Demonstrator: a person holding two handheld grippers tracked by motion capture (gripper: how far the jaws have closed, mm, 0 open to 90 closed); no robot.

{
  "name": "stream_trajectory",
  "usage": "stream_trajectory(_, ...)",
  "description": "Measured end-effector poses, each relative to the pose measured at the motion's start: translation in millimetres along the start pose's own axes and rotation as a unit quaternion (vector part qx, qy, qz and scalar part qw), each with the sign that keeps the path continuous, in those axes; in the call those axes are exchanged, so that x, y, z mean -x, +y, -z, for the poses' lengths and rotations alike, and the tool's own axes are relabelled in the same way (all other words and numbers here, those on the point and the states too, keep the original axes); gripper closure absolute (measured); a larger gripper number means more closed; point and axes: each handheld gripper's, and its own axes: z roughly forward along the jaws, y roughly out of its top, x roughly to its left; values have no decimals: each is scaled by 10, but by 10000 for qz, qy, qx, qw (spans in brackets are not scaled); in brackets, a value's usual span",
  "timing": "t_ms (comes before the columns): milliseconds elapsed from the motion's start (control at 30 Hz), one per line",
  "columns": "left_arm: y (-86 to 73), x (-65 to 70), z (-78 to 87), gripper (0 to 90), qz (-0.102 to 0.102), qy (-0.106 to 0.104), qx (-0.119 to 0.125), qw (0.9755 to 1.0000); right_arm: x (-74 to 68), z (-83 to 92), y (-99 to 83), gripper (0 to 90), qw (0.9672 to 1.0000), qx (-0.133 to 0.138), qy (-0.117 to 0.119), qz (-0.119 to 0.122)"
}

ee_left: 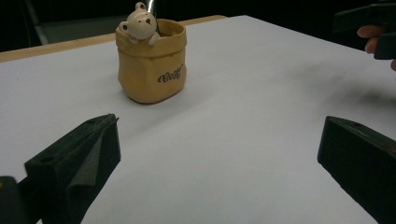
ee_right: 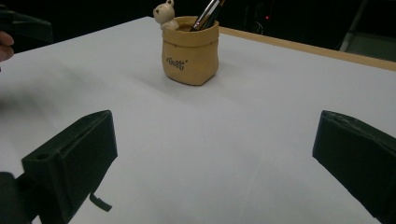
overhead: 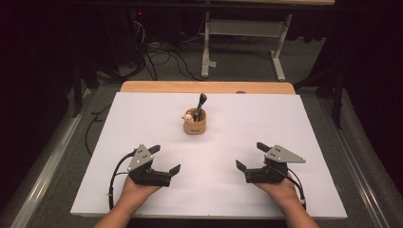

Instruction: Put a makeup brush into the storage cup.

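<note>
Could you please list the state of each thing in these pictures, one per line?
Left tool: open, empty, hovering low over the table.
Right tool: open, empty, hovering low over the table.
Pot: upright on the white table, apart from both tools.
Brush: standing in the pot, leaning.
Bear figure: on the pot's rim.

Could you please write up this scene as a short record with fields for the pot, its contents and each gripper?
pot: tan bag-shaped pot with a small bear figure on its rim, upright, mid-table
contents: a dark-handled brush leaning out
surface: white table
left gripper: open, holding nothing, near the front edge
right gripper: open, holding nothing, near the front edge
contact: neither gripper touches the pot
</note>
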Motion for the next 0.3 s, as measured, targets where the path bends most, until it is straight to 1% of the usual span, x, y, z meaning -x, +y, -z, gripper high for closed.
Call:
stream_trajectory(67, 2, 4, -2, 2, 0, -19, 8, 10000, -1, 2, -4, 10, 10000, -14, -16, -31)
stream_trajectory(133, 4, 6, -5, 1, 14, -38, 12, 10000, 6, 2, -5, 10, 10000, -7, -13, -12)
stream_trajectory(300, 8, 2, 1, 1, 35, -25, 34, 10000, 4, 10, -5, 10, 10000, -12, -3, -43)
